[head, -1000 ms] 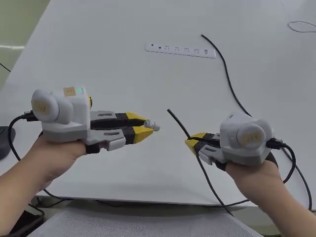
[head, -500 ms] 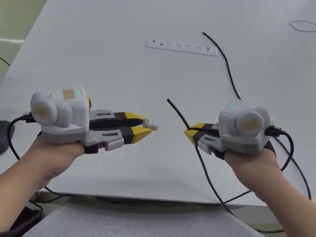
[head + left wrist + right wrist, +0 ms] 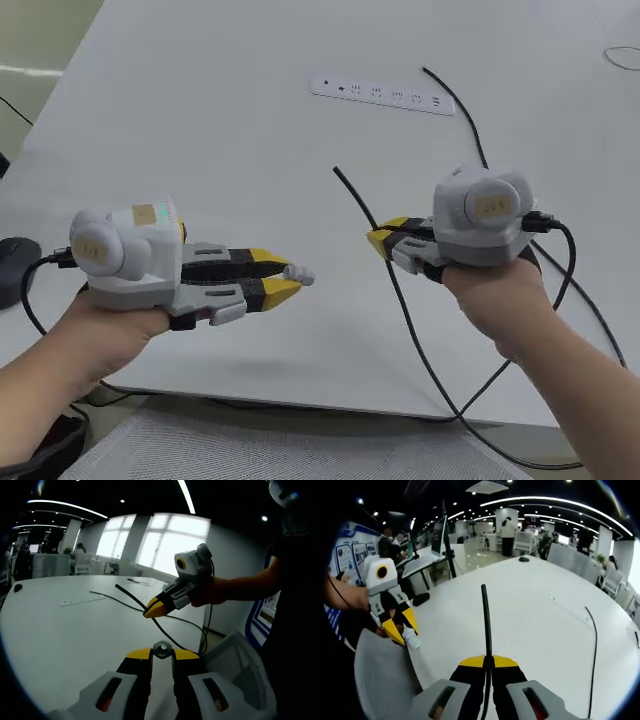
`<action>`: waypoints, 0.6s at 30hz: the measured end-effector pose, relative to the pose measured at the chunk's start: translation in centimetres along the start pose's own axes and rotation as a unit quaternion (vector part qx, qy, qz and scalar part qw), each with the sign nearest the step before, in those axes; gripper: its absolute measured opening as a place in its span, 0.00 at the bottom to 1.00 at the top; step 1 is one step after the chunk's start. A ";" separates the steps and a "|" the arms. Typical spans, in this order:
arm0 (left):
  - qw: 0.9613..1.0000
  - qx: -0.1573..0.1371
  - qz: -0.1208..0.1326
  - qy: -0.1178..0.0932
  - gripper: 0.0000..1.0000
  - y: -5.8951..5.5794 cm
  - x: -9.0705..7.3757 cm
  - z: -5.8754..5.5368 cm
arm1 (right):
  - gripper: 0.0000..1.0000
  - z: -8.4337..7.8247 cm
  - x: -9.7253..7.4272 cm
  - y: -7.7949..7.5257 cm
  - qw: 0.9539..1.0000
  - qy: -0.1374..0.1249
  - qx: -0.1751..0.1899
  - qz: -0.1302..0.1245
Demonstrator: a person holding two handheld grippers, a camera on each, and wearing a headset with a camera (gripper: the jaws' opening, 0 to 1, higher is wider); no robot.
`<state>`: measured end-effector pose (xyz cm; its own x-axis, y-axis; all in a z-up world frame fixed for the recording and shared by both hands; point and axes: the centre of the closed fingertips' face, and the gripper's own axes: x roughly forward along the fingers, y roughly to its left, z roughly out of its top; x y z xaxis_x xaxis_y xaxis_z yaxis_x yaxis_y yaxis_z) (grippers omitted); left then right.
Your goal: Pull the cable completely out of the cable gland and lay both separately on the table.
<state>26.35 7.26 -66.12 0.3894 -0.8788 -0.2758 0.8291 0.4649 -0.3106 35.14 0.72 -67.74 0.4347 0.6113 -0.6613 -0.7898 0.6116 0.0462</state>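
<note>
Across most of the head view, a white desk (image 3: 250,120), near edge along the bottom. Below that edge, at the bottom of the frame, a grey mesh chair (image 3: 300,445). In the upper middle, flat on the desk, a white power strip (image 3: 382,95). Right of centre, a thin black cable (image 3: 352,198): free end up and left of the right tongs (image 3: 381,240), then down through them and on past the desk's near edge. At centre right, the right tongs closed tight on the cable, above the desk. In the right gripper view, the cable (image 3: 485,620) straight up from between the closed yellow tips. At lower left of the head view, the left tongs (image 3: 290,277), pointed right, clamped on a small grey cable gland (image 3: 300,273). Gland free of the cable and well apart from it, off the desk. In the left gripper view, gland (image 3: 162,650) pinched at bottom centre, end-on to the camera, with the right tongs (image 3: 153,612) and cable (image 3: 127,594) beyond it in mid-frame.
</note>
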 end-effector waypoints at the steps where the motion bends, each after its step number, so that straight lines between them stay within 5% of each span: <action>1: 1.000 -0.001 -0.001 0.003 0.15 0.0 -0.1 -0.3 | 0.00 0.2 0.2 0.0 1.000 0.001 -0.002 0.001; 18: 1.000 -0.016 0.004 0.020 0.15 1.6 -1.9 -4.4 | 0.00 3.6 5.0 1.6 0.997 0.013 -0.072 0.017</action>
<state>25.18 10.15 -70.10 0.3793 -0.8701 -0.3147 0.8121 0.4760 -0.3376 37.57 6.51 -68.29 0.3970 0.6158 -0.6806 -0.8582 0.5119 -0.0374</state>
